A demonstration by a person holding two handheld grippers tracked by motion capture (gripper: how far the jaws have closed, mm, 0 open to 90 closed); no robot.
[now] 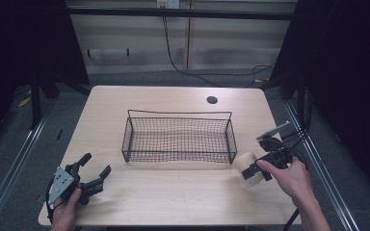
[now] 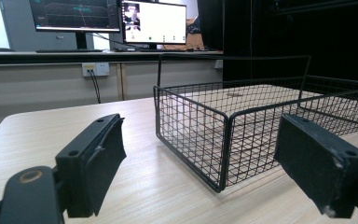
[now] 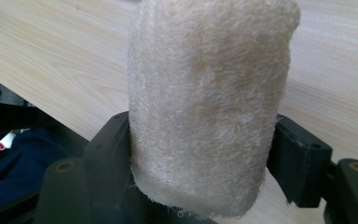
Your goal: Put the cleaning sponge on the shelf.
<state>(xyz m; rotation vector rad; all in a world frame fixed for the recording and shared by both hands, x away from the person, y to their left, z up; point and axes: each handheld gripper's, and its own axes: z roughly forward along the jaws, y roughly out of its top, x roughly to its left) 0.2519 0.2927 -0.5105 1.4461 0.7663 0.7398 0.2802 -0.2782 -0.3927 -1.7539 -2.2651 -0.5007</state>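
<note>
A: That pale fibrous roll (image 3: 209, 102) sits right up against the lens in the right gripper view, with a black jaw pressed into each flank. Why grip it so low?

B: Holding near one end leaves most of the roll sticking out past the jaws, so I'd judge it can go over a rim before the tool does. The right hand-held gripper (image 1: 256, 169) is pinching it firmly; the fibres bulge a little above the pads

A: And where is it over the counter (image 1: 173, 202)?

B: Just beside the near right corner of the wire basket (image 1: 178, 139), outside it. From above I can't tell whether the roll rests on the wood or hangs just clear of it

A: So the basket is the likely target?

B: That's my reading. It stands in the middle, open-topped and with nothing in it, within easy reach of either side

A: The left hand-held gripper (image 1: 92, 169)?

B: Spread wide, nothing between its jaws, parked at the near left corner. Its own view looks along the wood at the basket's end wall, so it seems kept back, perhaps ready to steady the wire frame if the roll snags the rim
</note>
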